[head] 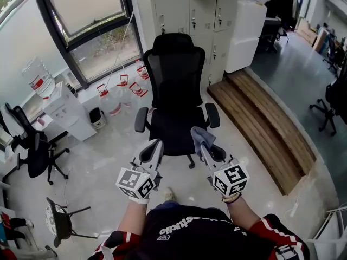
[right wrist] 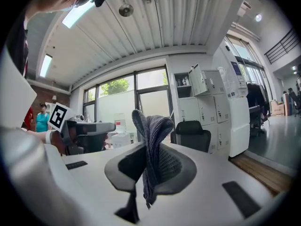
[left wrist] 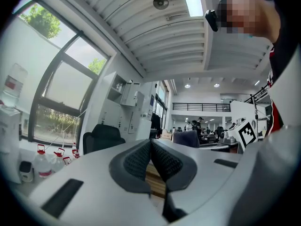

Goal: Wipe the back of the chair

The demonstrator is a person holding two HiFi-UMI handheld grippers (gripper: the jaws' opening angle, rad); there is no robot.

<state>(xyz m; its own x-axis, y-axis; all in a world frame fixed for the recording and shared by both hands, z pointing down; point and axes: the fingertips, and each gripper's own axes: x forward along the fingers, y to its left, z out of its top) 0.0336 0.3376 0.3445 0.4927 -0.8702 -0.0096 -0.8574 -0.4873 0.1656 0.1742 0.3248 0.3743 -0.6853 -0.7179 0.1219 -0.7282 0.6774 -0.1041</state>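
A black mesh-backed office chair (head: 174, 85) stands in front of me, its seat facing me; it also shows small in the left gripper view (left wrist: 100, 136) and the right gripper view (right wrist: 192, 132). My right gripper (head: 201, 142) is shut on a grey-blue cloth (head: 201, 136), which sticks up folded between the jaws (right wrist: 151, 149). My left gripper (head: 156, 149) is shut with nothing in it, its ribbed pads (left wrist: 141, 160) meeting. Both grippers hover over the front of the chair seat, short of the backrest.
White lockers (head: 195, 15) stand behind the chair, a window (head: 89, 20) to the left. Water jugs with red caps (head: 122, 91) sit on the floor by the window. A wooden platform (head: 260, 123) runs along the right. Other black chairs (head: 35, 150) stand at left.
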